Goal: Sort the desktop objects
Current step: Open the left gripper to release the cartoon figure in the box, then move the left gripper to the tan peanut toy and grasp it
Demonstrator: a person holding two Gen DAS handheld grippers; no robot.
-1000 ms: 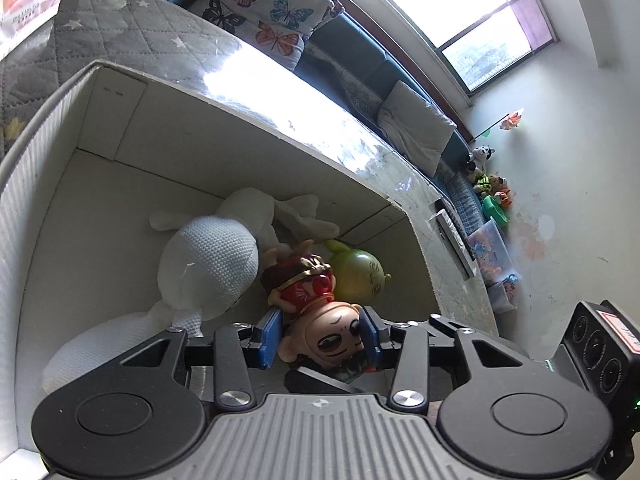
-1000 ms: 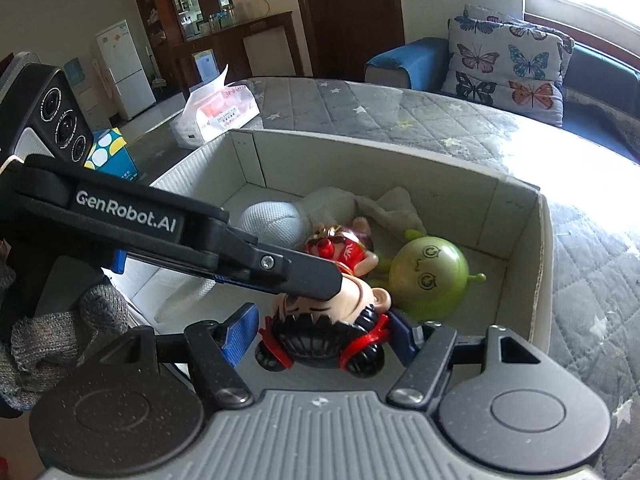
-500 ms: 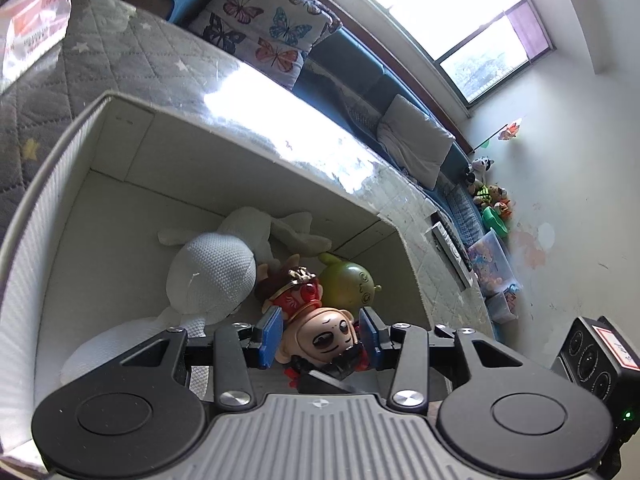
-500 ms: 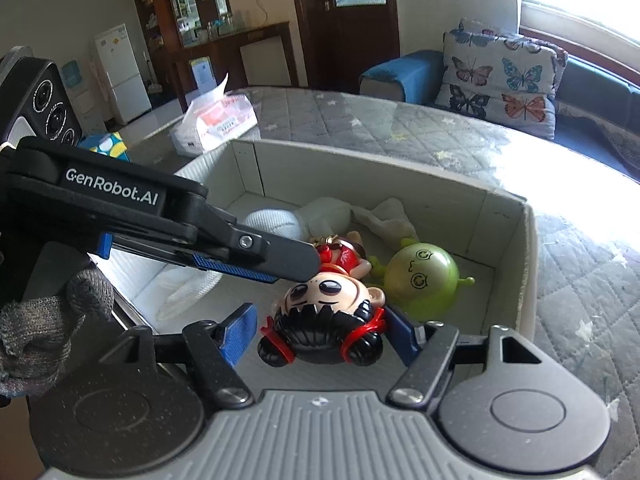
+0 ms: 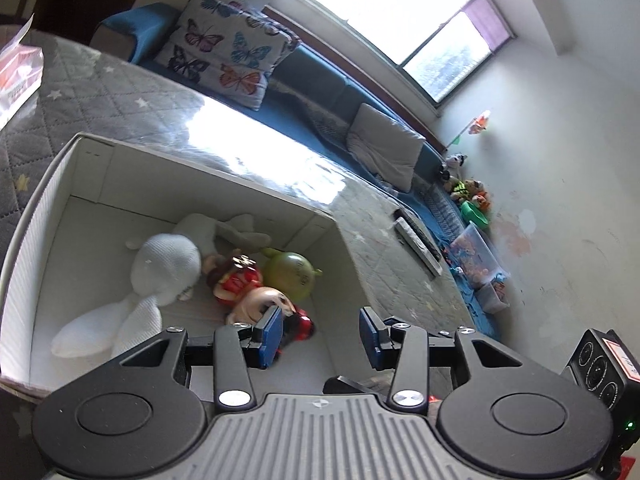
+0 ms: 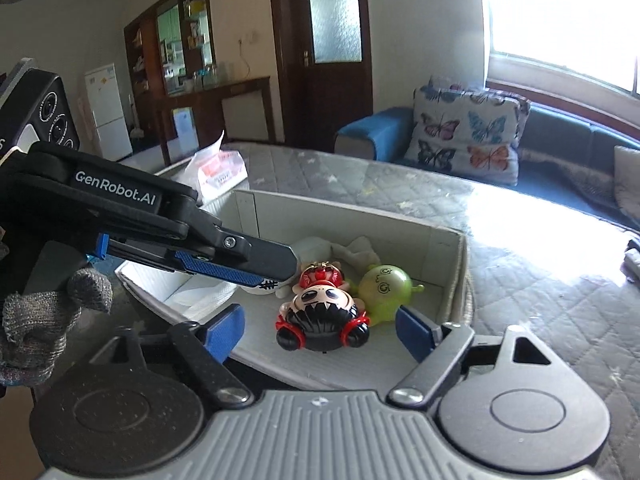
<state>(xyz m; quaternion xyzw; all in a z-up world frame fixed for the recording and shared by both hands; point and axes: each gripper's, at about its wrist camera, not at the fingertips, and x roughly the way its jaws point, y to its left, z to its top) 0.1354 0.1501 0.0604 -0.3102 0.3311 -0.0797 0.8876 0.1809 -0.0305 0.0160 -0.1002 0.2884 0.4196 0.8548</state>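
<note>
A white cardboard box (image 5: 120, 176) (image 6: 352, 216) holds a white plush toy (image 5: 164, 264), a red-crowned figurine (image 5: 236, 276) (image 6: 320, 276), a green round toy (image 5: 290, 274) (image 6: 384, 290) and a big-headed doll with black hair and red rings (image 6: 320, 316) (image 5: 260, 300). The doll lies on the box floor near the front wall. My left gripper (image 5: 320, 334) is open and empty above the doll. My right gripper (image 6: 320, 330) is open and empty, its jaws on either side of the doll without touching it. The left gripper (image 6: 236, 264) also shows in the right wrist view.
The box stands on a grey quilted table (image 6: 540, 280). A tissue pack (image 6: 218, 168) lies beyond the box's far left corner. A sofa with a butterfly cushion (image 6: 468, 140) runs along the window. A remote-like object (image 5: 416, 240) lies on the table right of the box.
Both grippers opened and let go of the big-headed doll, which now lies in the box. Both grippers have pulled back and up from it.
</note>
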